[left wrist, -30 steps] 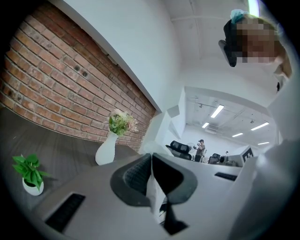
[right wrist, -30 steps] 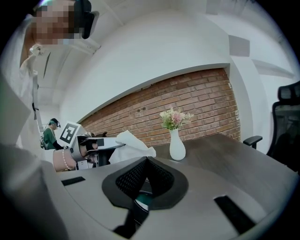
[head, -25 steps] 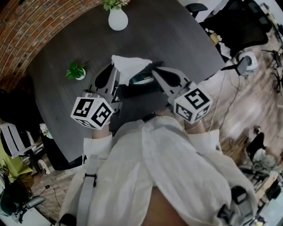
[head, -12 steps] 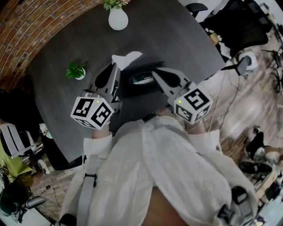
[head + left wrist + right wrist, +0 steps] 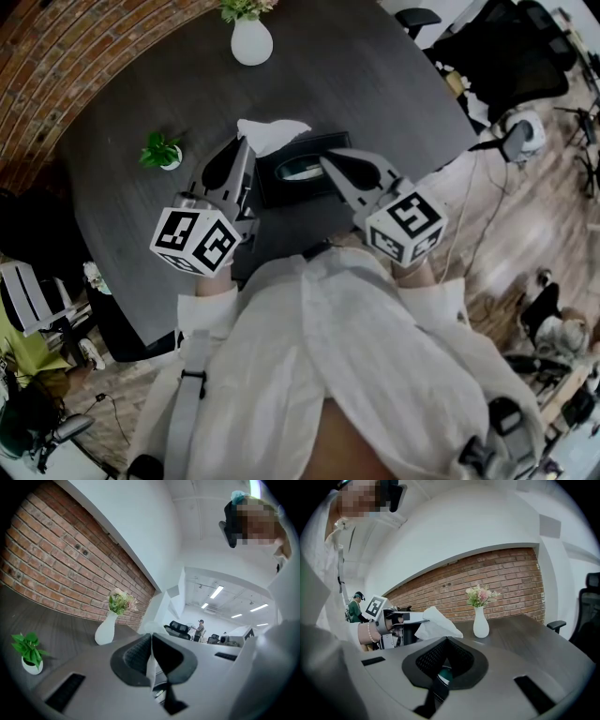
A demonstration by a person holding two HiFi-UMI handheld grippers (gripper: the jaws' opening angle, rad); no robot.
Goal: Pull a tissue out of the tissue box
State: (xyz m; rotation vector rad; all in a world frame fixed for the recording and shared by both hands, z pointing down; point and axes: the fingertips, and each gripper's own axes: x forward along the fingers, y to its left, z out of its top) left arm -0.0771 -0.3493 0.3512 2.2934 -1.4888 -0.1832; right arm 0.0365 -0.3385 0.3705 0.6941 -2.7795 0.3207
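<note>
Head view: the left gripper has its jaws pinched on an edge of the white tissue, which is held up over the far left end of the black box on the dark table. The left gripper view shows a white sliver squeezed between the pads. The right gripper hangs over the box's slot, jaws pressed together on nothing. Each gripper's cube carries black-and-white square markers. A white vase and a small plant stand well apart from the box.
</note>
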